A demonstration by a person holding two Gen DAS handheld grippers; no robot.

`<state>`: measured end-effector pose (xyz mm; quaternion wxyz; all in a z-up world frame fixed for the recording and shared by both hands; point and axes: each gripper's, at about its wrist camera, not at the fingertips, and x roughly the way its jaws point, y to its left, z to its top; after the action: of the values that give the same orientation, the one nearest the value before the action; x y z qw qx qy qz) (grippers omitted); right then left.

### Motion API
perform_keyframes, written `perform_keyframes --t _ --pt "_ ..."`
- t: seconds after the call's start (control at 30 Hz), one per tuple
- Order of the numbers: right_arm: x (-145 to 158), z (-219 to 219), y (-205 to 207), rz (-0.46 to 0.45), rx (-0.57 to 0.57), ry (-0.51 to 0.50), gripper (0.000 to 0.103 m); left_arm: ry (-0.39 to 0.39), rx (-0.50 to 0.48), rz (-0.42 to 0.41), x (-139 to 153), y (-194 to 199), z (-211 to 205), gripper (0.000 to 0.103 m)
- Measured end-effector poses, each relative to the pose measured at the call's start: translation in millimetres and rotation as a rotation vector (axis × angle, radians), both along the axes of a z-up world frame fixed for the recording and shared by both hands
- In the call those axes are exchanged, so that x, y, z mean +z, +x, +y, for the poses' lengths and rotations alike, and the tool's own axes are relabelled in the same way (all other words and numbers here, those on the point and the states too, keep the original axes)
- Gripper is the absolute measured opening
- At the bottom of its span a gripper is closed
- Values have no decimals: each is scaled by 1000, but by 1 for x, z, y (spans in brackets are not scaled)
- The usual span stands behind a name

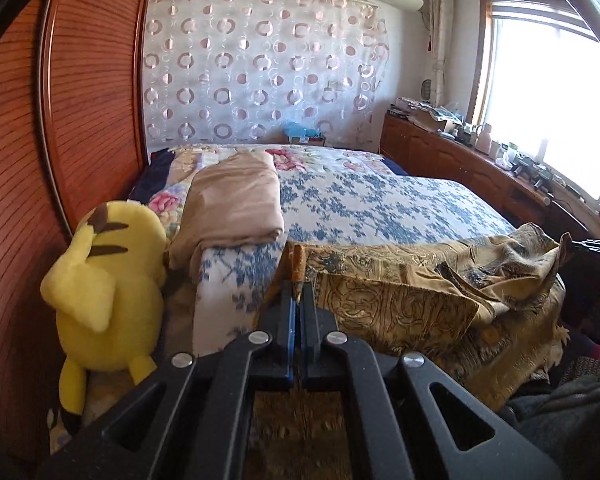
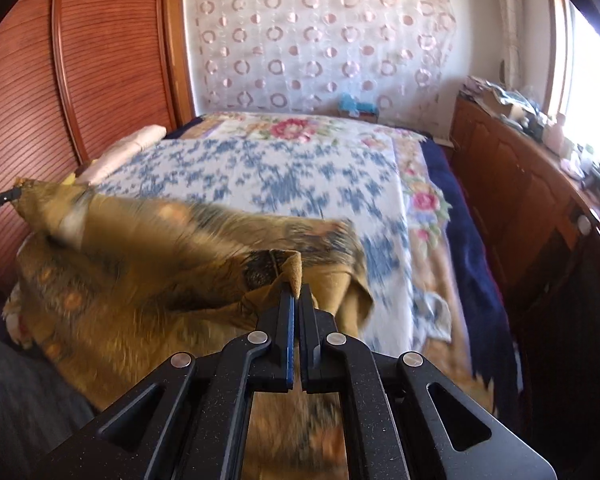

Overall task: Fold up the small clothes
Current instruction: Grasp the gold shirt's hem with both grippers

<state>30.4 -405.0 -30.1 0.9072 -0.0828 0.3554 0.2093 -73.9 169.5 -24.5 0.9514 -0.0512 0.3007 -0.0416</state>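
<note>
A gold-brown patterned cloth [image 1: 400,292] lies over the near end of the bed. My left gripper [image 1: 298,286] is shut on one corner of it and holds that corner up. My right gripper [image 2: 296,290] is shut on another corner of the same cloth [image 2: 148,264], which is lifted and blurred. The left gripper's tip [image 2: 2,198] shows at the far left of the right wrist view, pinching its corner. The right gripper [image 1: 592,246] shows at the right edge of the left wrist view.
The bed [image 1: 372,200] has a blue floral cover. A folded beige blanket [image 1: 232,204] and a yellow plush toy [image 1: 108,280] lie at its left by the wooden wardrobe [image 1: 80,100]. A wooden cabinet [image 2: 520,184] with clutter runs along the right under the window.
</note>
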Motion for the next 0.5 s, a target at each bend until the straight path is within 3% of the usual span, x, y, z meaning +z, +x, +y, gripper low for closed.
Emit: perform_keyframes --t 0.2,0.37,0.4,0.47,0.5 --pt "-11 0 -17 46 11 -61 0 22 20 68 -14 -9 -6 4" --pt "-7 -3 -11 28 -5 -76 4 30 27 52 -5 -3 3 42" --pt "-3 -3 -11 10 -6 -82 9 39 23 48 -2 0 3 44" --pt "5 -4 -8 -21 -10 -80 36 50 17 35 4 11 2 51" --pt "8 -5 -4 -33 -17 -76 44 50 13 30 6 17 2 52"
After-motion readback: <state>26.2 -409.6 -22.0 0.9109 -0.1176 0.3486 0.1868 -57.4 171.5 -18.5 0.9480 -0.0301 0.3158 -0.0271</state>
